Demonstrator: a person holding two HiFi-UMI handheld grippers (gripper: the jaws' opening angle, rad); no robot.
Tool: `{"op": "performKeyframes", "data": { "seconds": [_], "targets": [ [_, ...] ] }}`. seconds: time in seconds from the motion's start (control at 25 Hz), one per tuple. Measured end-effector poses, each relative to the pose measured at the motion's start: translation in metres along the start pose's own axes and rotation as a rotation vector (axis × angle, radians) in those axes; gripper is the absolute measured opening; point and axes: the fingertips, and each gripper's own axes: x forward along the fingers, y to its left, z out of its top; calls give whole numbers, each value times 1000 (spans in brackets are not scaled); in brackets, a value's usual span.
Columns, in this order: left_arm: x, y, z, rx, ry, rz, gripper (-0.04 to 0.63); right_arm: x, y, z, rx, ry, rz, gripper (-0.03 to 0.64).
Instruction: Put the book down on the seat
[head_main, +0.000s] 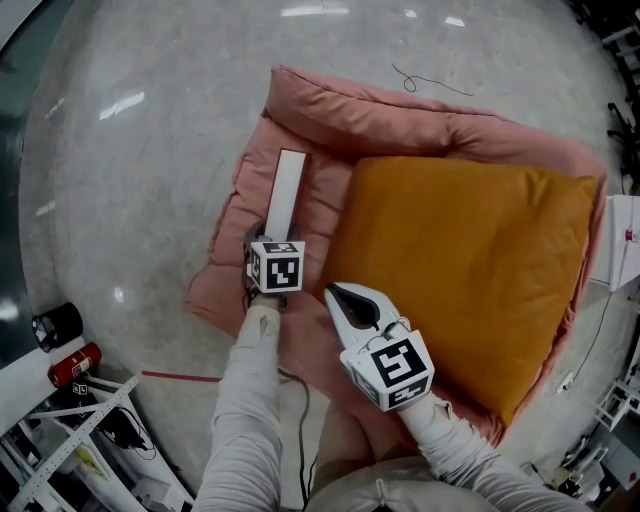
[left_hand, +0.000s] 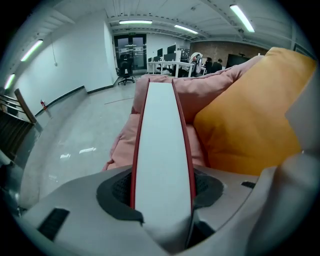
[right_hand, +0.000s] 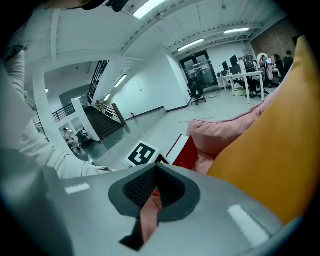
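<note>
The left gripper (left_hand: 162, 199), jaws wide and clamped on the near end of the book (head_main: 288, 190), holds it edge-up over the left part of the seat (head_main: 300, 110), long axis running straight out from the jaws, while the right gripper (head_main: 338, 296) is closed and empty.

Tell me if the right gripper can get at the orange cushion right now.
Probably yes: the right gripper hangs just beside the orange cushion with nothing between them; the book is off to its other side.
</note>
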Motion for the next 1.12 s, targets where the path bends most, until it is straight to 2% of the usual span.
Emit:
{"op": "performKeyframes", "data": {
  "seconds": [0.28, 0.56, 1.0, 1.12],
  "targets": [
    [13, -6, 0, 8, 32, 26, 245, -2, -3, 1, 13, -6, 10, 0],
    [-2, -25, -1, -21, 22, -62, 278, -4, -3, 3, 1, 4, -9, 0],
    [-64, -37, -2, -93, -13, -102, 281, -18, 11, 21, -45, -8, -25, 0],
    [-86, -44, -3, -109, -11, -142, 281, -24, 20, 26, -67, -8, -18, 0]
  ]
}}
